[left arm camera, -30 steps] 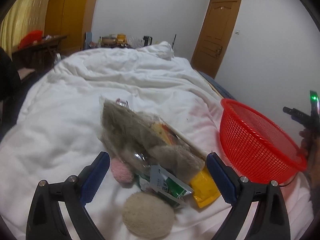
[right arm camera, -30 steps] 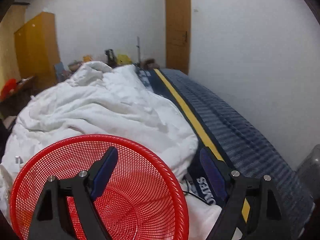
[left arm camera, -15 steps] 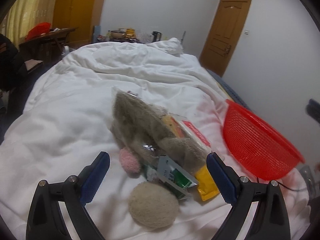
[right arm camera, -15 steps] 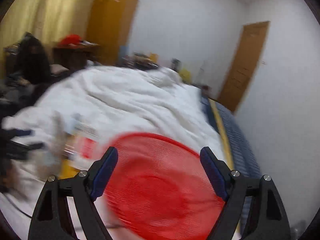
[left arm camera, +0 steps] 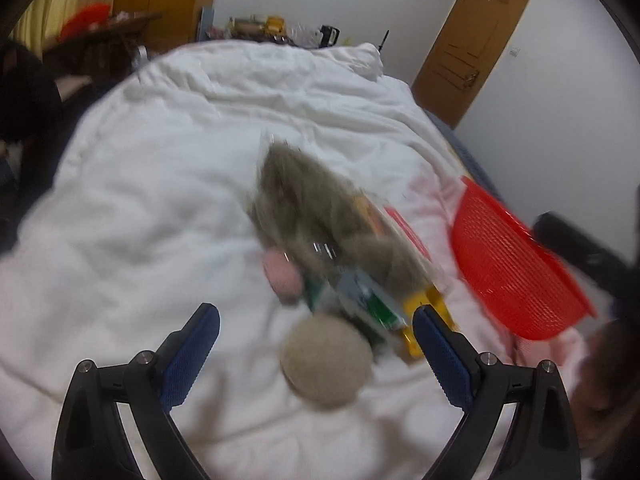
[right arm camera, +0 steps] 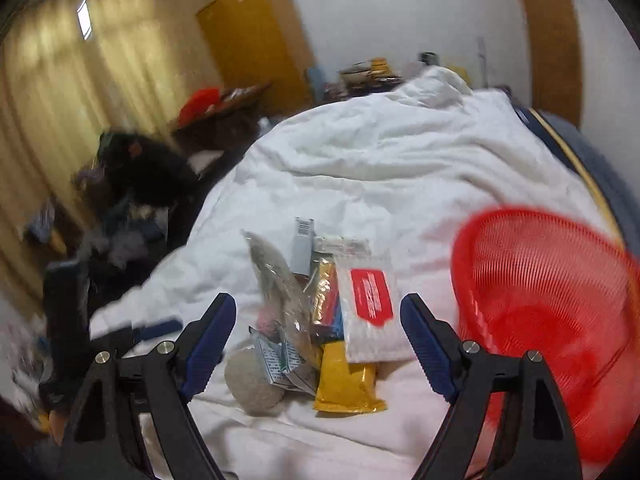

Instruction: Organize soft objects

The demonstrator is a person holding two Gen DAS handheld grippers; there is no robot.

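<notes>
A pile of soft things lies on the white duvet point(left arm camera: 152, 208): a grey plush in a clear bag point(left arm camera: 320, 216), a pink ball point(left arm camera: 282, 280), a beige round pad point(left arm camera: 326, 362), a green-and-white packet point(left arm camera: 372, 304) and a yellow packet point(left arm camera: 424, 320). My left gripper point(left arm camera: 316, 356) hangs open just above the beige round pad. In the right wrist view the same pile shows the plush bag point(right arm camera: 280, 288), the beige round pad point(right arm camera: 252, 380), the yellow packet point(right arm camera: 348, 380) and a white pouch with a red label point(right arm camera: 368, 304). My right gripper point(right arm camera: 316, 332) is open over the pile, holding nothing.
A red mesh basket point(left arm camera: 516, 264) sits on the bed right of the pile, also seen as the red basket point(right arm camera: 548, 312). A cluttered desk and a yellow wardrobe point(right arm camera: 256, 40) stand at the far left, a wooden door point(left arm camera: 476, 44) at the back right.
The right gripper has swung left, from over the red basket to over the pile. The left gripper has drifted slightly, and the pile sits a little farther in its view. Both stay open.
</notes>
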